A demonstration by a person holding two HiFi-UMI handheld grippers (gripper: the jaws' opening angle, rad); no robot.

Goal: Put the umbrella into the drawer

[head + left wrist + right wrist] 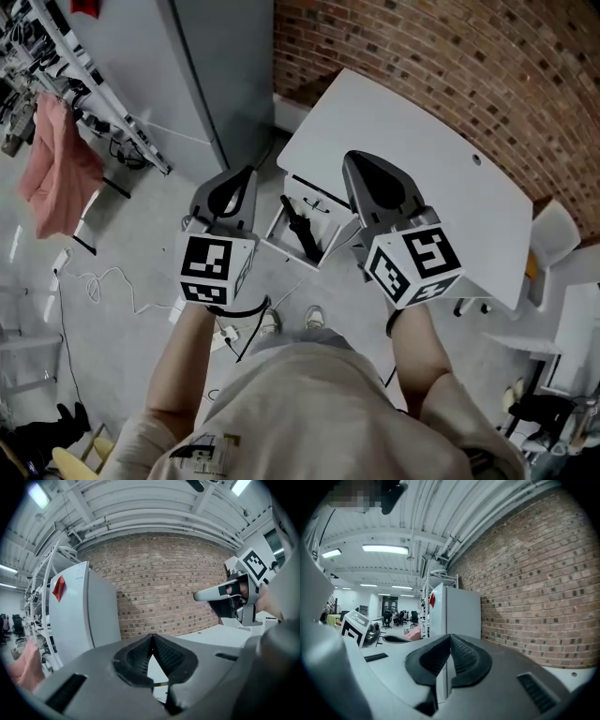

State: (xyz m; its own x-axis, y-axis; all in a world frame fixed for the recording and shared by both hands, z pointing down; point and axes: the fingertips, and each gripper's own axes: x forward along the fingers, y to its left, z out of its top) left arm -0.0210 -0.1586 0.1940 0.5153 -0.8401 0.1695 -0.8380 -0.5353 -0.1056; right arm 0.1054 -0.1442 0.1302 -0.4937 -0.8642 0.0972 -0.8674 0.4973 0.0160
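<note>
Fingers closed and empty, the left gripper (151, 637) and right gripper (450, 637) hover above the open drawer (292, 255), where the umbrella (302, 228) seemingly lies lengthwise between them.

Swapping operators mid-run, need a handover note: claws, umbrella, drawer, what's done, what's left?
Left claw: shut, empty, raised level, facing the brick wall.
Right claw: shut, empty, raised beside it.
Umbrella: black, folded, lying inside the open drawer under the white desk.
Done: umbrella is in the drawer, neither claw touching it.
Left: drawer stands open; probably just push it shut, if that is wanted.
</note>
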